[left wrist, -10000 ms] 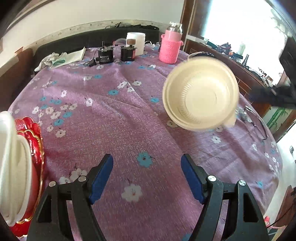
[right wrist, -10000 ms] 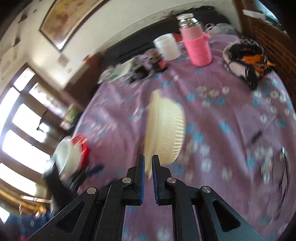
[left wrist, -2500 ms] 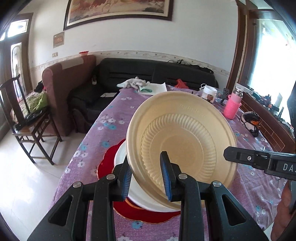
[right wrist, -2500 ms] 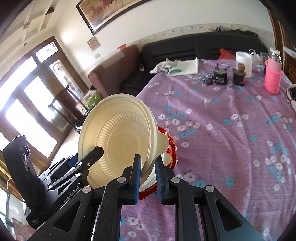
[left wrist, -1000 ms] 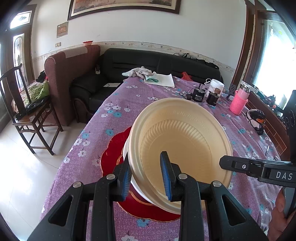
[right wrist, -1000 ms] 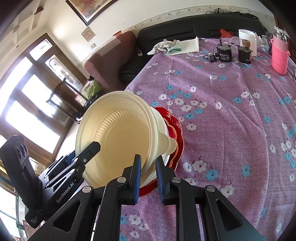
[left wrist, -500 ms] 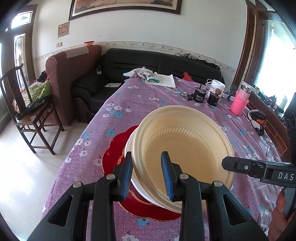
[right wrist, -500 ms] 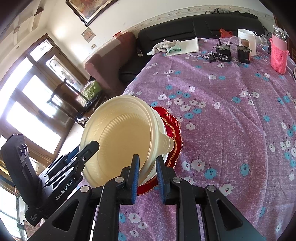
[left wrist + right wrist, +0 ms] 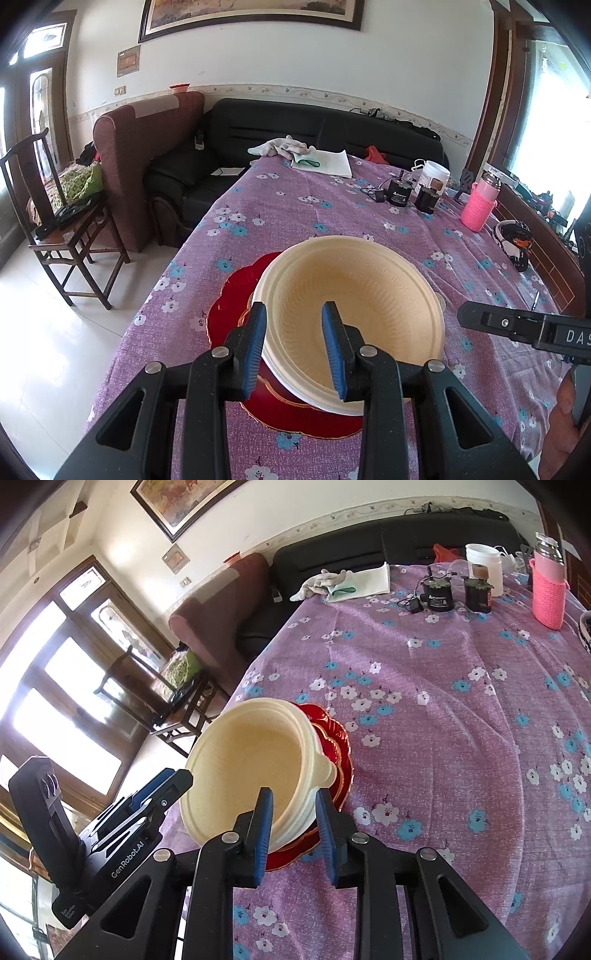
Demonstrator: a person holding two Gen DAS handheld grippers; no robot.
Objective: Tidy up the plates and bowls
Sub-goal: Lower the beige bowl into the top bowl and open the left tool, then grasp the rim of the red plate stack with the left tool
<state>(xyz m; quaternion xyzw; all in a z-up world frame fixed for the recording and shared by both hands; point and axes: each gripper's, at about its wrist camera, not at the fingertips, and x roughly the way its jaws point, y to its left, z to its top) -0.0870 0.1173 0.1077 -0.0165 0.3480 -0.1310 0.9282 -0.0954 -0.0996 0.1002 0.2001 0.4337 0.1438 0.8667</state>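
A cream bowl [image 9: 362, 295] [image 9: 251, 753] lies nested on a paler bowl [image 9: 314, 786], which rests on a red scalloped plate [image 9: 236, 295] [image 9: 338, 738] near the table's left edge. My left gripper [image 9: 293, 347] straddles the bowl's near rim, one pad outside and one inside, and is shut on it. My right gripper [image 9: 293, 830] straddles the opposite rim. Its jaws are opening and the outer pad stands off the wall. In the left wrist view, one finger of the right gripper [image 9: 480, 319] shows beside the bowl.
On the floral purple cloth at the far end stand a pink bottle [image 9: 478, 210], a white jar [image 9: 436, 177], two black devices [image 9: 399, 194] and a cloth with paper [image 9: 321, 158]. A wooden chair [image 9: 55, 221] and sofas stand beyond the table's left edge.
The cream bowl has tipped down from steeply tilted to lying level in the stack. The right gripper's fingers have spread a little; the left gripper's gap looks the same.
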